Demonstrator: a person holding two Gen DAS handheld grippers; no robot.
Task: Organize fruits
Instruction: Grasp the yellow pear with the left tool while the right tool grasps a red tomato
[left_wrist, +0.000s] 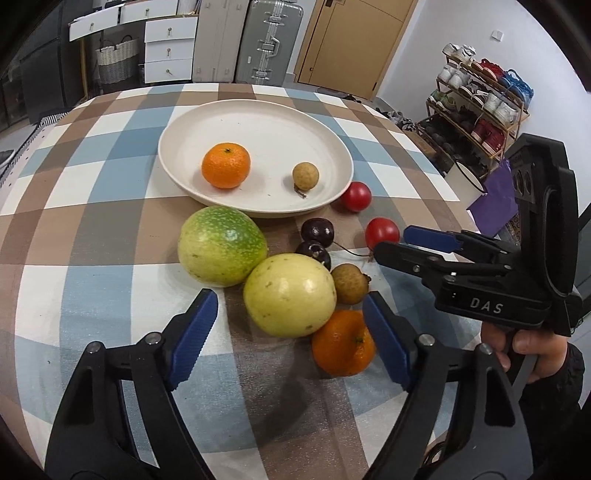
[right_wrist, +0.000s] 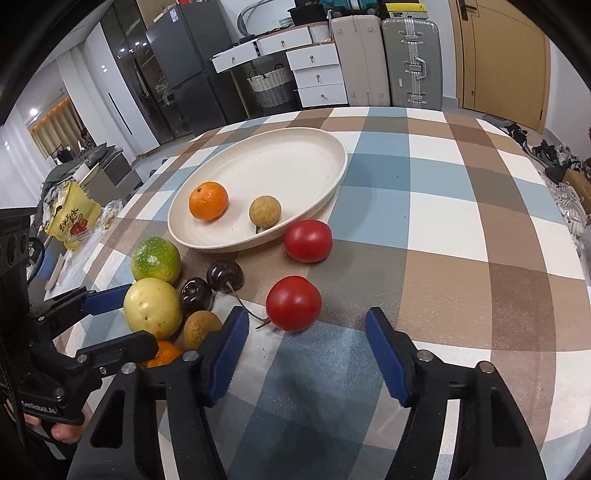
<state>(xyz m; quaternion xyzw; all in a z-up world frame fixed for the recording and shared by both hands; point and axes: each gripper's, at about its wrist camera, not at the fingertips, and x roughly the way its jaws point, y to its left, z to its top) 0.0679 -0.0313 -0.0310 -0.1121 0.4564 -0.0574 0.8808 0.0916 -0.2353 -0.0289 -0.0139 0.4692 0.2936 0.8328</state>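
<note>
On the plate (left_wrist: 184, 122) lie one mandarin (left_wrist: 225, 165) and one longan (left_wrist: 305, 176); the rest sit on the table (left_wrist: 92, 184). Left gripper (left_wrist: 290, 334) fingers bracket the yellow passion fruit (left_wrist: 290, 301), untouched; right gripper (right_wrist: 306, 356) fingers stand wide near a tomato (right_wrist: 293, 303).

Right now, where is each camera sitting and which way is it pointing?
Left wrist: on the left gripper, angled down at the yellow-green fruit between its open fingers; the right gripper and a hand show.
Right wrist: on the right gripper, angled down at a red tomato; the left gripper shows.
Shared: the plate, checked table, same fruit.
</note>
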